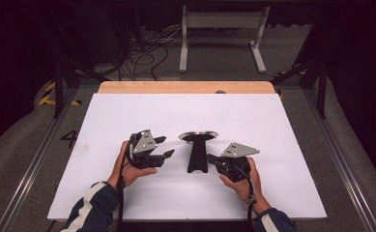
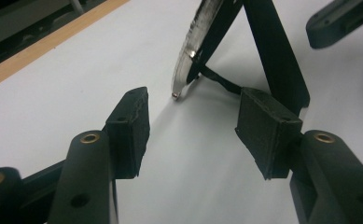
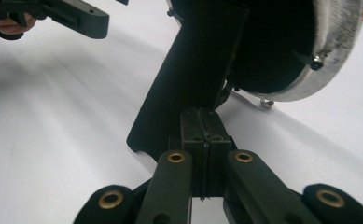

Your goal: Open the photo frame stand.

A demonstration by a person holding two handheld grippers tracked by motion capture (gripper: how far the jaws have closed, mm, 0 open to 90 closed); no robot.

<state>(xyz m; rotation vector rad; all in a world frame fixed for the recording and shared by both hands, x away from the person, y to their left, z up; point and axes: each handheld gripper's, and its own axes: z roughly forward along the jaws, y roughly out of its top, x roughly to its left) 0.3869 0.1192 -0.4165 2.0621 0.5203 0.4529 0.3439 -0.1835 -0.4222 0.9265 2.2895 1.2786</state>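
Covering most of the counter (image 1: 127, 111), a white sheet is seen with a black stand (image 1: 196, 152) set near its middle, between the two hands. A round, silver-rimmed disc (image 1: 198, 136) is carried at the stand's far end, and its long black stem is run back toward the person, so the long axis is laid near to far. The right hand-held gripper (image 1: 209, 158) is held just beside the stem's near end, its jaws pressed together with nothing seen between them. The left hand-held gripper (image 1: 164, 147) is held a little apart on the other side, jaws parted and empty, aimed at the disc's rim. The right one is judged the nearer for any coming grasp.
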